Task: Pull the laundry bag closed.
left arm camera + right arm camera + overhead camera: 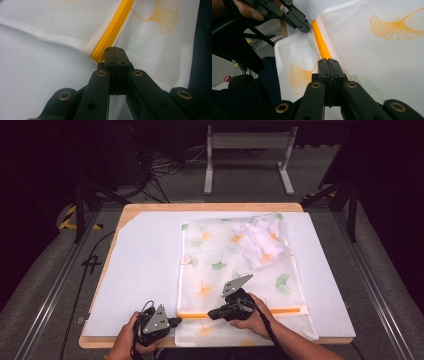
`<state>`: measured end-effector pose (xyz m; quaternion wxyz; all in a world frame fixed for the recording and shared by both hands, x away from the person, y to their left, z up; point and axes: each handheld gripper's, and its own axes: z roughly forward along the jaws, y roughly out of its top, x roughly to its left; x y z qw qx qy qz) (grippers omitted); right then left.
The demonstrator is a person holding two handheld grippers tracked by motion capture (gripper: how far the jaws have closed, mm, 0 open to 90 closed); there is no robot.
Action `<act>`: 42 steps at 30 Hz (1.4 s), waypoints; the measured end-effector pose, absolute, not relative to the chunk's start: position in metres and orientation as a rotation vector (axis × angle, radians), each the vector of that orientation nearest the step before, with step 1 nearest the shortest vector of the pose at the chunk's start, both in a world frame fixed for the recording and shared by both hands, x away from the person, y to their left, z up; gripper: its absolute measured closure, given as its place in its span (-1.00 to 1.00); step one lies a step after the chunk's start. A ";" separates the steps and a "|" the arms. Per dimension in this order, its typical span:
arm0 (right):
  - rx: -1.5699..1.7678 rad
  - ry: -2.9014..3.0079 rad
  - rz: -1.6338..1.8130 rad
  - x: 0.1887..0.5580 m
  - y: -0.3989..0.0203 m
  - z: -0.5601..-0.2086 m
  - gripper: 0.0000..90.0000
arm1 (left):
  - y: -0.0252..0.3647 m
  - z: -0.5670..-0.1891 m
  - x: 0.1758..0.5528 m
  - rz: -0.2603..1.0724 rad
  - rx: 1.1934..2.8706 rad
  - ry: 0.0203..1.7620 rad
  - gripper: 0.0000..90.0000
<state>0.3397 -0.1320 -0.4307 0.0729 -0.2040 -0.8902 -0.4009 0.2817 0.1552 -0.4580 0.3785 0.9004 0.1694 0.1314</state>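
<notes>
A white mesh bag [240,270] printed with ginkgo leaves lies flat on the white board [145,265], with a crumpled white cloth [262,240] inside at its far right. An orange zipper [285,310] runs along its near side. My left gripper [177,321] is shut at the zipper's left end, pinching the bag's corner [82,47]; its jaws [115,48] meet over the zipper [117,25]. My right gripper [210,314] is shut on the zipper [320,42] a short way along; its closed jaws [328,60] hide any pull. The left gripper [305,27] shows just ahead of it.
The board rests on a wooden table [210,206] whose near edge runs just under both hands. A grey metal stand [247,142] and loose cables [165,167] lie on the floor beyond. Rails [372,285] flank the table.
</notes>
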 end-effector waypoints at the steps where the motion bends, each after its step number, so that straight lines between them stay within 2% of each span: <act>1: -0.611 -2.676 -1.204 0.339 -0.133 -0.430 1.00 | 0.155 -0.458 0.282 0.337 2.301 0.433 1.00; 42: -0.685 -2.697 -1.211 0.337 -0.178 -0.421 1.00 | 0.156 -0.459 0.282 0.325 2.291 0.439 1.00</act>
